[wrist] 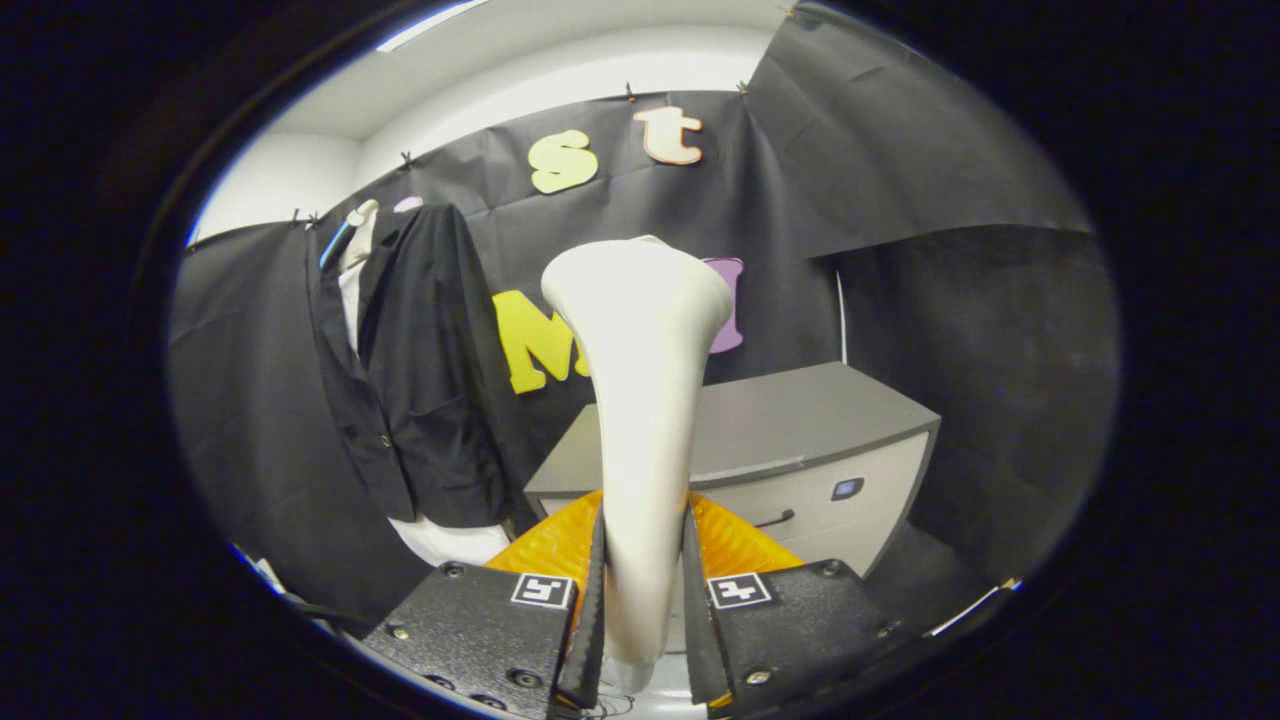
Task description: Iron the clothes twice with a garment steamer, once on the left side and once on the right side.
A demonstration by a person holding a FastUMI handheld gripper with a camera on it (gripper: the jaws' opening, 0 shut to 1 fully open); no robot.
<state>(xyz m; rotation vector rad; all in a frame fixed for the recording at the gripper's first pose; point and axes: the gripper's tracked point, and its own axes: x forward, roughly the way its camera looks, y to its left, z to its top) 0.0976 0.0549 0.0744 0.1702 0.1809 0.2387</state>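
Black jacket (pixel 425 370) hangs on the booth wall, off to the left and well beyond the jaws, with a white shirt (pixel 352 290) showing inside its open front. Right of it, a grey cabinet (pixel 780 440) with a drawer handle and a small blue-lit button sits straight ahead, behind the steamer.

And the steamer (pixel 640 400) is up! Its pale body rises from between the fingers, flaring to a wide head at the top, and the gripper (pixel 640 590) is clamped tight on the narrow handle, both fingers pressing its sides.

Now the risks, as I judge them. That handle is smooth and tapered, so a quick swing toward the jacket could let it twist or slide in the grip. The head is wide and top-heavy, which adds leverage. The jacket hangs loose, so pressing too hard could shove it aside or pull it off its hanger. Whether any side is done, I can't tell.

Writing? No brand reads on the steamer or cabinet. Only square black-and-white markers (pixel 542 590) sit on the gripper, patterns, not words.
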